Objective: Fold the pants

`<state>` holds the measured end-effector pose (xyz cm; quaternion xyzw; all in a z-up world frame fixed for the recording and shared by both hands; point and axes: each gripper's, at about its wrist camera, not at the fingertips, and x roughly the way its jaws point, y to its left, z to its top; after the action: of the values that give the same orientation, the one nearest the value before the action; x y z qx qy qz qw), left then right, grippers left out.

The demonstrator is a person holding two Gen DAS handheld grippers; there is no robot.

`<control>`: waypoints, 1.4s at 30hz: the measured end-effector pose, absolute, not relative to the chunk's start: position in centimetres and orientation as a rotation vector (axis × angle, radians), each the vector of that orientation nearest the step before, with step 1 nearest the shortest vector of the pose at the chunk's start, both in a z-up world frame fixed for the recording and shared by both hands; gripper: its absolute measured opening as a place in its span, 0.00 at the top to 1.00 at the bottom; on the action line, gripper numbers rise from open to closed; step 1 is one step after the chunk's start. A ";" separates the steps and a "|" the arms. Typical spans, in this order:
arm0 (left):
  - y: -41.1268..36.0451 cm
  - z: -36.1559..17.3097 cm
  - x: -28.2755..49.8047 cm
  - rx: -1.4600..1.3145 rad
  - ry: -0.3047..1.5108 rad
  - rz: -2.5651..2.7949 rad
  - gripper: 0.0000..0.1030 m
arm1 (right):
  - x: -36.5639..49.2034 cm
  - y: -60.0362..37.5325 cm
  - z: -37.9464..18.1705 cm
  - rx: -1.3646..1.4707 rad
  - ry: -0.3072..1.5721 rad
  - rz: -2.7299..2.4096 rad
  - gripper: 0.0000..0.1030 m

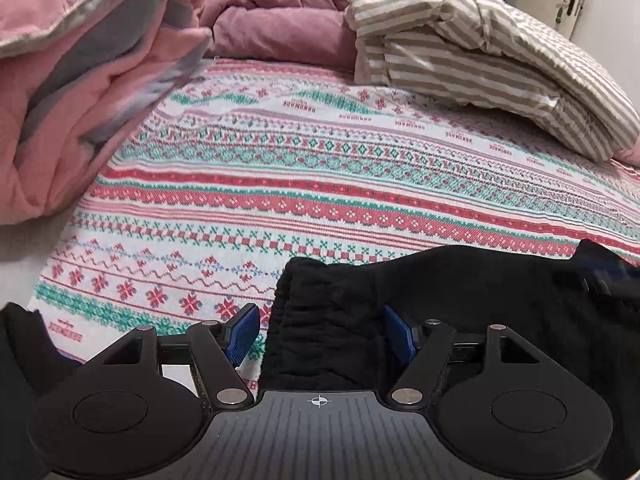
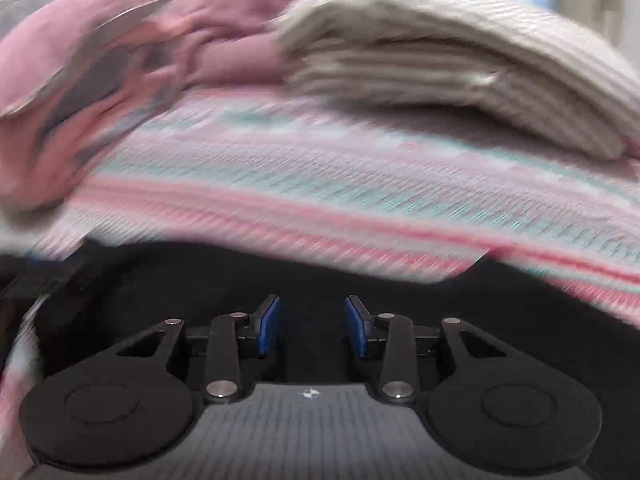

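The black pants (image 1: 460, 304) lie on the patterned bedspread (image 1: 320, 168) at the near edge. In the left wrist view their gathered elastic waistband stands between the blue pads of my left gripper (image 1: 320, 332), whose jaws are wide apart around it. In the blurred right wrist view the pants (image 2: 200, 280) spread under and ahead of my right gripper (image 2: 312, 328), whose jaws stand apart with black cloth between the pads. The right gripper's dark body (image 1: 612, 276) shows at the right edge of the left wrist view.
A pink and grey quilt (image 1: 80, 92) is piled at the left. A mauve quilt (image 1: 280, 16) lies at the back. A folded beige striped cover (image 1: 480, 60) sits at the back right. A door (image 1: 576, 4) stands at the far right.
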<state>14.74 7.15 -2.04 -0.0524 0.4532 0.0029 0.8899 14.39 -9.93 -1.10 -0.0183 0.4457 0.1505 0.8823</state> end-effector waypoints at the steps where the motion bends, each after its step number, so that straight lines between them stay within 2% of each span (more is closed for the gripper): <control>1: 7.1 -2.1 14.7 -0.106 0.941 0.007 0.33 | 13.1 -9.1 -1.5 -0.063 0.952 0.349 0.19; 4: 7.1 -2.7 14.9 -0.102 0.948 0.009 0.33 | 9.0 -7.3 -4.0 -0.137 1.075 0.417 0.18; 7: 7.4 -3.0 15.1 -0.120 0.955 0.014 0.31 | 4.7 -7.4 -4.2 -0.264 0.996 0.420 0.14; 9: 7.5 -3.0 15.1 -0.131 0.955 0.017 0.31 | 3.5 -8.9 -3.7 -0.230 1.003 0.421 0.10; 15: 7.1 -2.9 14.6 -0.109 0.928 0.030 0.31 | 1.4 -12.8 -3.9 -0.086 0.972 0.457 0.09; 21: 6.3 -0.5 12.9 -0.064 0.850 0.062 0.33 | 2.1 -12.5 -2.2 -0.060 0.957 0.466 0.06; 26: 4.6 0.7 10.7 -0.007 0.788 0.008 0.33 | 2.4 -13.2 -3.4 -0.070 1.022 0.421 0.05; 33: 1.6 0.0 8.9 0.014 0.785 -0.044 0.33 | 2.5 -13.2 -3.5 -0.078 1.022 0.394 0.00; 42: -0.1 -3.3 10.1 0.127 0.872 -0.014 0.33 | 2.3 -13.1 -3.5 -0.108 1.007 0.400 0.00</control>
<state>10.10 -0.13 -3.28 0.0616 0.4222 -0.0068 0.9044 2.29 -13.11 -3.47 -0.0515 0.4788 0.1902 0.8555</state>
